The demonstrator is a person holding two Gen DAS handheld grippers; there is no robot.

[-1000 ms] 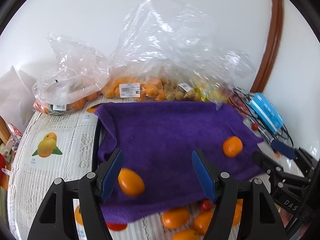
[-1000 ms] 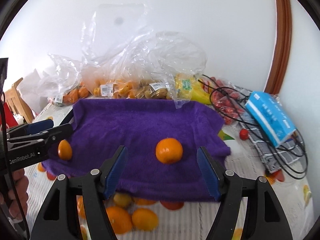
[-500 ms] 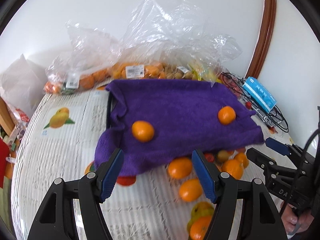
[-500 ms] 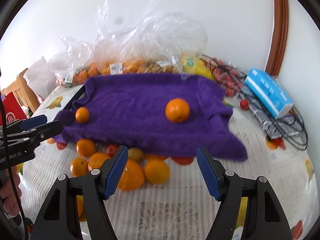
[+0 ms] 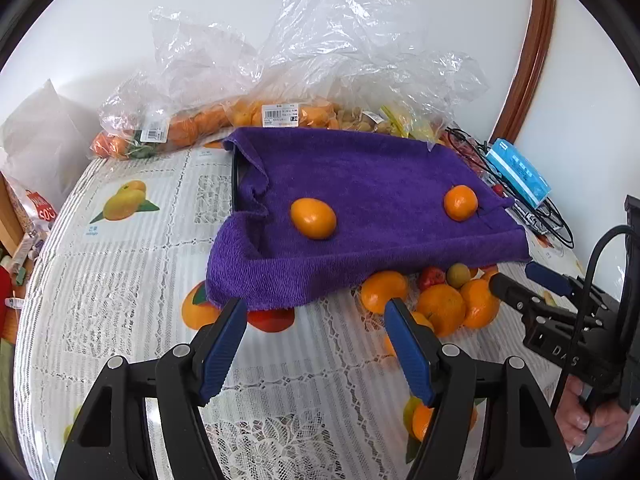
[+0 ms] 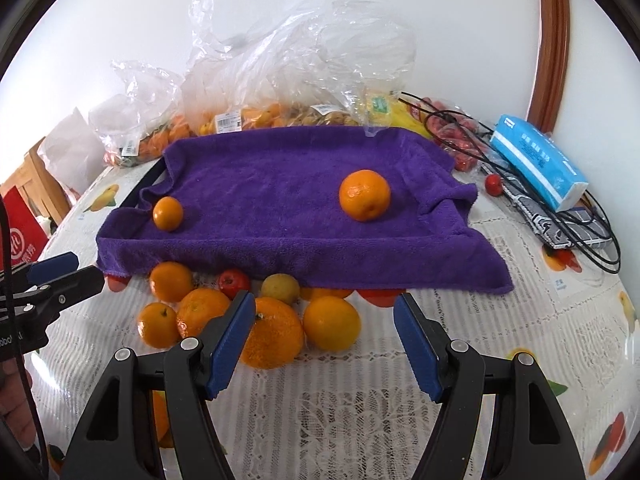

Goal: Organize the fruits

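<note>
left wrist cam: being aimed down-forward over table from near edge, towards purple towel (image 5: 360,184) | right wrist cam: being angled likewise, sitting closer to loose oranges (image 6: 276,336) | shared: towel, oranges, bags being caught by both

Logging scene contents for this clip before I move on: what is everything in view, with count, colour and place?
Terry towel: one, purple, draped over a tray, mid-table.
Oranges on towel: two, orange; small one left, larger one right.
Loose fruit pile: several oranges, one red fruit, one yellowish, on the lace tablecloth before the towel.
Clear plastic bags: several, holding fruit, behind towel.
Tissue pack: one, blue, right, over black cables.
Left claw: blue pads, open, empty.
Right claw: blue pads, open, empty.
</note>
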